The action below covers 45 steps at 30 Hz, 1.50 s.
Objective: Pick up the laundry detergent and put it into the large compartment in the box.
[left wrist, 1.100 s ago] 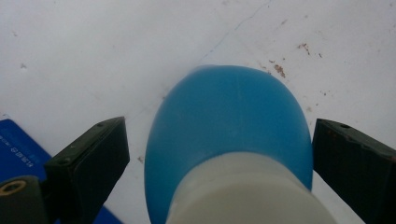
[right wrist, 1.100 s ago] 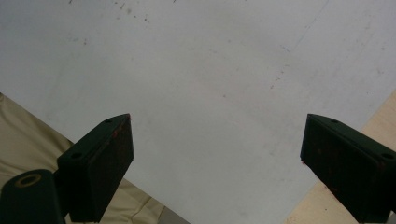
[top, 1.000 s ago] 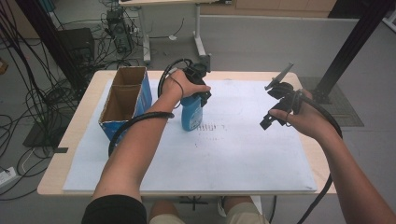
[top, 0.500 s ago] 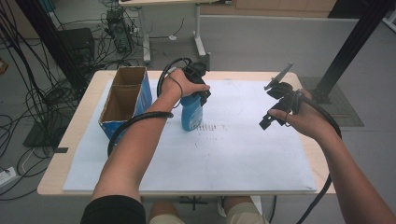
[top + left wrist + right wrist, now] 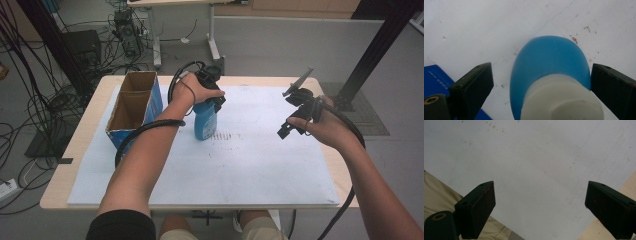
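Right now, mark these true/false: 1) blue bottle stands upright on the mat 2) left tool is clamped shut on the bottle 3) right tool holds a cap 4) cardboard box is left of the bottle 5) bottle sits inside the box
1) True: the blue bottle stands upright on the white mat.
2) False: the left tool is open, its jaws either side of the bottle.
3) False: the right tool is open and holds nothing.
4) True: the cardboard box is left of the bottle.
5) False: it stands on the mat beside the box.

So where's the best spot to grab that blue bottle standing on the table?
Probably from straight above, at the blue bottle just under its white cap. It stands upright and narrows there, so the open left gripper, already straddling it, could likely close on it.
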Available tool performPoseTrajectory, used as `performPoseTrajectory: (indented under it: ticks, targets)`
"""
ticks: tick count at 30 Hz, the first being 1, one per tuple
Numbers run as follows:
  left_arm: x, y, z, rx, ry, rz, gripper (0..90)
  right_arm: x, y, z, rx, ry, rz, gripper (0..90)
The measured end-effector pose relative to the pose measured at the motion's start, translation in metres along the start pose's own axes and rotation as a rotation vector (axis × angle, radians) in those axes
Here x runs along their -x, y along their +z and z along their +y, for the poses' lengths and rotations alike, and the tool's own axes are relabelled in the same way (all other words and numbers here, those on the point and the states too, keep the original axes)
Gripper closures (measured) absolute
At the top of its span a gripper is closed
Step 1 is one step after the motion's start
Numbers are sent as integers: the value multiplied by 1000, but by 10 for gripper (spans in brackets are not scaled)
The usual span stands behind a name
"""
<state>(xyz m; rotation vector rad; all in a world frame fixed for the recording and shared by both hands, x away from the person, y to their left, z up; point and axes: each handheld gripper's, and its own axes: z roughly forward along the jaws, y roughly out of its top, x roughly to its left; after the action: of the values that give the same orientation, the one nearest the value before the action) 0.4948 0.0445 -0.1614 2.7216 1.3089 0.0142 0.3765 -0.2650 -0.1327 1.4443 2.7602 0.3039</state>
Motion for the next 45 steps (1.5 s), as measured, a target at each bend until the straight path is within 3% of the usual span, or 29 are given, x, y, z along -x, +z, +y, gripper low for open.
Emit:
performPoseTrajectory:
  ticks: [45]
  targets:
    - [2, -3, 0, 14, 10, 3, 59, 0, -1, 1, 1, 0, -3, 96]
